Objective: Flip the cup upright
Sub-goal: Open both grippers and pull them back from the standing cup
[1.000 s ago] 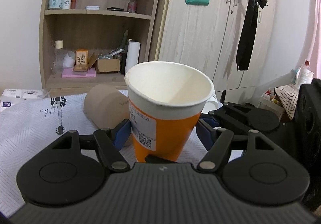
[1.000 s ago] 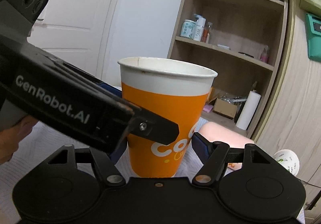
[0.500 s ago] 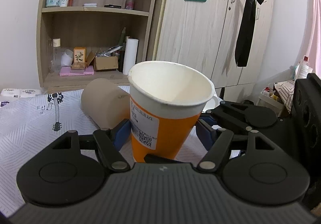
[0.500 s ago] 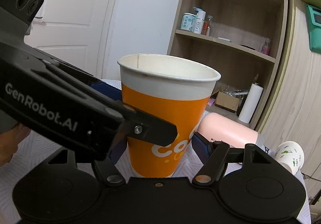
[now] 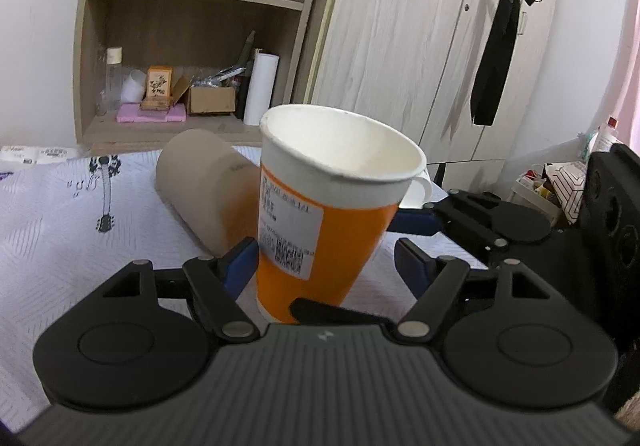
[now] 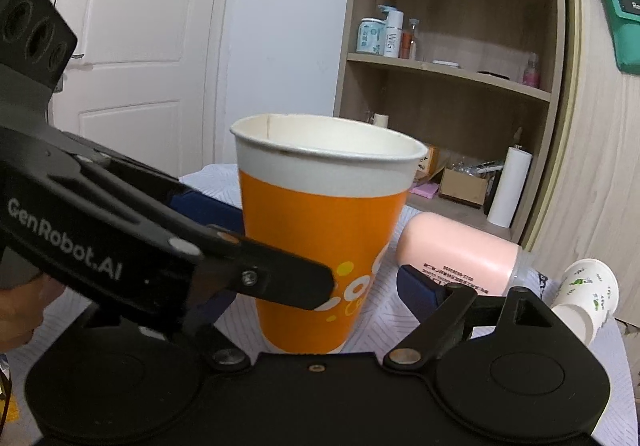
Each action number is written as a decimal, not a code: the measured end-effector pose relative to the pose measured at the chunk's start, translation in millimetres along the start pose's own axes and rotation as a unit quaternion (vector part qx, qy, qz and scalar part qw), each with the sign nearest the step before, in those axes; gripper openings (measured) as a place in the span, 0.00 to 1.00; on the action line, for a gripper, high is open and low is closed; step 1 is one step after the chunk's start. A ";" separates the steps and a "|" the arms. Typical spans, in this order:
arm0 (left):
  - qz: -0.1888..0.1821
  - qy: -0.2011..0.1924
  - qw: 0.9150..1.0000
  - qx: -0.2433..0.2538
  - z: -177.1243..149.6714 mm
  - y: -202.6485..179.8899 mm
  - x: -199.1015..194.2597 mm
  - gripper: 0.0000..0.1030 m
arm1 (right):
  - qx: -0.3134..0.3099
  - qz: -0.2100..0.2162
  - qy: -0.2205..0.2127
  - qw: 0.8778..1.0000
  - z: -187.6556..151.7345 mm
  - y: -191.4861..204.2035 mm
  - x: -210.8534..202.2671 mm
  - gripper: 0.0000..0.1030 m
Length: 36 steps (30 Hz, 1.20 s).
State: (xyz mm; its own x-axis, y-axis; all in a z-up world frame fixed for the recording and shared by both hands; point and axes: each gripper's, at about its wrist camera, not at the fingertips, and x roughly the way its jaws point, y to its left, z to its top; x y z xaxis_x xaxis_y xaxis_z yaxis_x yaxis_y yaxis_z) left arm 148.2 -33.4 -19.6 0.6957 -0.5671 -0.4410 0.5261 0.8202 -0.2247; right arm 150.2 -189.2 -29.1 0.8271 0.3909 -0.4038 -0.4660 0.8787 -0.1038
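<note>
An orange paper cup with a white rim [image 5: 328,222] stands upright, mouth up, on the patterned white cloth [image 5: 60,230]. It also shows in the right wrist view [image 6: 324,230]. My left gripper [image 5: 326,264] is open, its blue pads apart on either side of the cup's lower half. My right gripper [image 6: 320,286] is open too, its fingers spread around the cup from another side. The left gripper's arm crosses the right wrist view in front of the cup.
A pink-beige cylinder bottle [image 6: 460,250] lies on its side behind the cup; it also shows in the left wrist view [image 5: 200,190]. A small white printed paper cup [image 6: 584,298] lies tipped near the cloth's right edge. Wooden shelves [image 5: 192,46] and a wardrobe [image 5: 420,66] stand behind.
The left gripper's jaws have widened, its right pad now clear of the cup. The cup has stayed upright on the cloth. Both cameras have shifted slightly.
</note>
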 end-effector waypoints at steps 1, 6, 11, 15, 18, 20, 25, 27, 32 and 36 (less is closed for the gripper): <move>0.001 0.001 1.000 -0.004 -0.4 0.3 -1.3 0.72 | 0.001 0.001 -0.001 1.000 -0.3 0.1 -1.9 0.87; 0.013 0.004 1.000 -0.022 -2.4 -0.2 -13.5 0.74 | 0.018 -0.001 0.000 1.000 -3.9 2.5 -12.8 0.87; 0.030 0.014 0.999 -0.016 -5.7 -9.9 -32.9 0.77 | 0.013 -0.009 0.001 1.000 -12.6 11.9 -31.4 0.87; 0.046 0.022 0.999 -0.018 -6.8 -19.6 -48.9 0.79 | 0.026 -0.026 0.005 0.999 -16.4 13.8 -49.3 0.87; 0.072 0.030 0.997 -0.022 -7.9 -27.3 -59.3 0.79 | 0.037 -0.044 0.005 0.998 -14.2 14.4 -62.7 0.87; 0.098 0.036 0.994 -0.021 -8.9 -31.9 -64.5 0.81 | 0.042 -0.048 0.012 0.998 -11.6 15.5 -71.1 0.87; 0.166 0.053 0.984 -0.027 -10.8 -33.6 -76.7 0.81 | 0.072 -0.048 0.017 0.996 -1.8 13.4 -96.9 0.87; 0.165 0.053 0.984 -0.038 -11.2 -32.3 -85.0 0.82 | 0.082 -0.048 0.014 0.995 3.3 13.0 -108.4 0.87; 0.171 0.045 0.983 -0.049 -11.4 -38.2 -105.2 0.84 | 0.081 -0.067 0.006 0.994 15.1 22.4 -130.1 0.87; 0.180 0.043 0.981 -0.052 -10.9 -45.4 -115.6 0.85 | 0.101 -0.062 -0.009 0.993 19.1 27.9 -148.6 0.87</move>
State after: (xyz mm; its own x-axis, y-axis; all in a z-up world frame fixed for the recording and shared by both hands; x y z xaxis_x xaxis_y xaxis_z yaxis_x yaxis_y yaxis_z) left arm 38.6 -4.2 32.2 0.7817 -0.2334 -0.5783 0.1972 0.9723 -0.1259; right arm 20.3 -217.5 45.3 0.8802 0.2801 -0.3831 -0.2899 0.9565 0.0332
